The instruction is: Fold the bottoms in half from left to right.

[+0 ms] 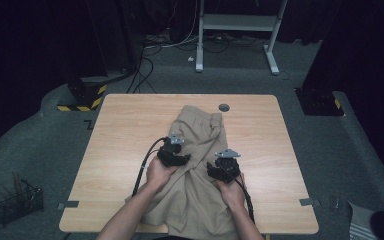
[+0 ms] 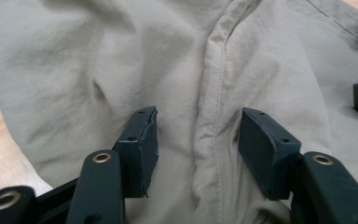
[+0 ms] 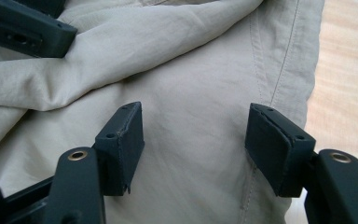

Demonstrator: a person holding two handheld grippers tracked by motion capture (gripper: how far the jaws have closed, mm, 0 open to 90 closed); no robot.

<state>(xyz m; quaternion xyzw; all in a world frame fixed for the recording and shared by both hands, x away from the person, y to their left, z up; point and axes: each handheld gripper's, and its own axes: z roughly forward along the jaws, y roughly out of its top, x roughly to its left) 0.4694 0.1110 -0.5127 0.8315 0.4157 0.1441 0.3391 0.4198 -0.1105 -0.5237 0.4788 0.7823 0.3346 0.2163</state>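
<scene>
A beige garment (image 1: 200, 135), trousers by the look of it, lies crumpled down the middle of the wooden table (image 1: 125, 130) and hangs over its near edge. My left gripper (image 1: 177, 159) rests on the cloth left of centre. In the left gripper view its jaws (image 2: 198, 135) stand apart around a raised fold with a stitched seam (image 2: 216, 93), and the pads are not pressing it. My right gripper (image 1: 221, 171) sits on the cloth to the right. Its jaws (image 3: 193, 135) are open over flat fabric (image 3: 191, 84) beside a hemmed edge (image 3: 284, 56).
A grey round cap (image 1: 224, 107) sits in the table top just beyond the garment. Bare wood lies on both sides of the cloth. On the floor are a wire basket (image 1: 17, 202) at the left, cables and a white desk frame (image 1: 237, 22) behind.
</scene>
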